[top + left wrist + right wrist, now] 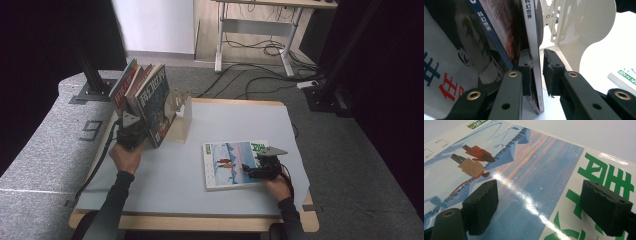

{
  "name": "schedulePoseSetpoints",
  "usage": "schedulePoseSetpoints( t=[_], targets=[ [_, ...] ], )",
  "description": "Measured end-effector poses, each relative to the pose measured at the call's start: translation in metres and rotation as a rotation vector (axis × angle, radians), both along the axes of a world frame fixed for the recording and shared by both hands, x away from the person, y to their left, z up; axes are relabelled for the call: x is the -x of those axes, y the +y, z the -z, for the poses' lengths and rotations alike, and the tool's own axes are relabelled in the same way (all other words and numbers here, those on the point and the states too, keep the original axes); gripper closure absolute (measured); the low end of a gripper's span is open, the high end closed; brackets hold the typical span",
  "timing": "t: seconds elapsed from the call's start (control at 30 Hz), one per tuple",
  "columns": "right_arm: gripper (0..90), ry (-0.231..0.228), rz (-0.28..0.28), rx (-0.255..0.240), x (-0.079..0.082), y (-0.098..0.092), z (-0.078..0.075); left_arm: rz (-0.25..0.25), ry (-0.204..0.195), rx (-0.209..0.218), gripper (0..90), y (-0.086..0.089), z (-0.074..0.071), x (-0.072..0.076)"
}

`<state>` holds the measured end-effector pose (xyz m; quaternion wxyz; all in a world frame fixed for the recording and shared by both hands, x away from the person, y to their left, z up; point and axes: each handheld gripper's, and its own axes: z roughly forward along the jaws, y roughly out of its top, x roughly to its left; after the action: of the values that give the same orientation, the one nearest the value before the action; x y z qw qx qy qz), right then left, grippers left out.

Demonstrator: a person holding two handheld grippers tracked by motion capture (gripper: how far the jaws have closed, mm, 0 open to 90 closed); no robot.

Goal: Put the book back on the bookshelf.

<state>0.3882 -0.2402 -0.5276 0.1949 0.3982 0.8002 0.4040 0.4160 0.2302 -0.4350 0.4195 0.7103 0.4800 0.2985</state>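
Two grippers: left gripper (537, 72) loosening around the upright magazine (534, 50) should back away toward six o'clock, right gripper (544, 205) spread over the flat magazine (524, 177).

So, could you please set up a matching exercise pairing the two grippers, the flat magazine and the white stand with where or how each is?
Things:
1. left gripper
2. right gripper
3. flat magazine
4. white stand

States:
A. lies cover up on the table
B. jaws wide apart over a glossy cover
C. upright beside the leaning magazines
D. jaws either side of an upright magazine's edge

Pairs: 1-D, 2-B, 3-A, 4-C
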Motion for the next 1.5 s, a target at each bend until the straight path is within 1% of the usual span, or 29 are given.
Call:
schedulePoseSetpoints(
  t=[0.17,0.33,0.43,0.6,0.7,0.77,0.83,1.07,1.17,1.27,1.33,1.4,1.47,1.5],
  targets=[
    [14.9,-0.001,-0.001,0.001,0.0,0.0,0.0,0.006,-0.004,-0.022,72.8,0.0,-0.001,0.007],
    [14.9,0.0,-0.001,0.0,0.0,0.0,0.0,0.029,-0.003,-0.017,68.4,0.001,0.0,0.016],
    [14.9,-0.001,-0.001,0.0,0.0,0.0,0.0,0.04,0.002,-0.031,64.9,0.001,0.0,0.021],
    [14.9,-0.001,-0.001,0.0,0.0,0.0,0.0,0.075,0.017,-0.017,59.9,-0.001,0.0,0.025],
    [14.9,-0.002,0.0,0.0,0.0,0.0,0.0,0.12,0.043,-0.008,56.0,-0.003,0.001,0.027],
    [14.9,-0.002,-0.001,0.001,0.0,0.0,0.0,0.15,0.05,-0.007,52.7,-0.005,0.002,0.029],
    [14.9,-0.002,0.0,0.001,0.0,0.0,0.0,0.196,0.06,-0.002,49.6,-0.008,0.004,0.031],
    [14.9,-0.003,0.001,0.0,0.0,0.0,0.0,0.346,0.125,0.026,32.2,-0.019,0.014,0.036],
    [14.9,-0.003,0.002,0.001,0.001,0.0,0.0,0.385,0.138,0.023,24.1,-0.024,0.018,0.039],
    [14.9,-0.005,0.004,0.0,0.001,0.0,0.0,0.42,0.152,0.019,18.5,-0.029,0.023,0.042],
    [14.9,-0.005,0.005,0.0,0.001,0.0,0.0,0.442,0.166,0.039,16.3,-0.031,0.028,0.044],
    [14.9,-0.005,0.007,0.0,0.001,0.0,0.0,0.474,0.18,0.056,12.2,-0.031,0.034,0.046],
    [14.9,-0.006,0.009,0.0,0.002,0.0,0.001,0.489,0.188,0.063,10.2,-0.03,0.039,0.047],
    [14.9,-0.007,0.01,-0.001,0.002,0.0,0.001,0.494,0.195,0.055,8.6,-0.031,0.042,0.047]
  ],
)
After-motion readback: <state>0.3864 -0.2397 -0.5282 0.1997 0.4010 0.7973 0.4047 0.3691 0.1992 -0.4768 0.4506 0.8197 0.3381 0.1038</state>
